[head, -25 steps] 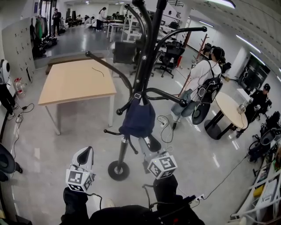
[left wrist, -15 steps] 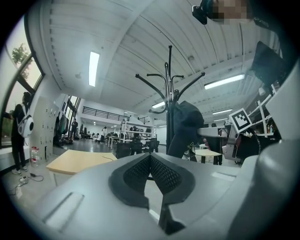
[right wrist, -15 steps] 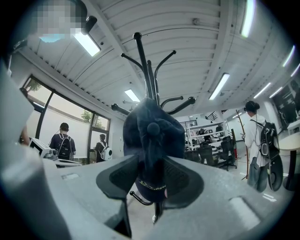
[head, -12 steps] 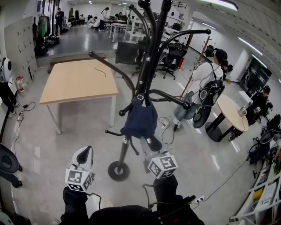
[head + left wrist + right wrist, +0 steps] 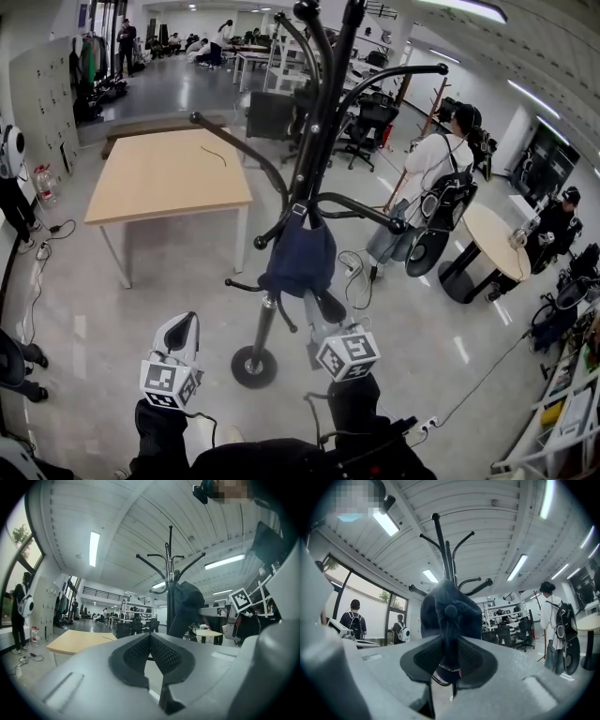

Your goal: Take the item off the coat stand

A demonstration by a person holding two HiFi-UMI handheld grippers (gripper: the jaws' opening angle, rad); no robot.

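Navy cap: soft dark fabric, is hanging limp by a strap from one of the low hooks, lying against the pole at its 6 o'clock side.
Coat stand: black metal, is standing upright on a round base, curved arms spreading outward.

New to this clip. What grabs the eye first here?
The tall black metal coat stand with curved arms fills the centre of the head view, a dark navy cloth item hanging from a lower arm. The right gripper has just been closing, with a fold of that item between its jaws; the left gripper is beside it, empty. Behind stand a pale wooden table and a person in a white top.
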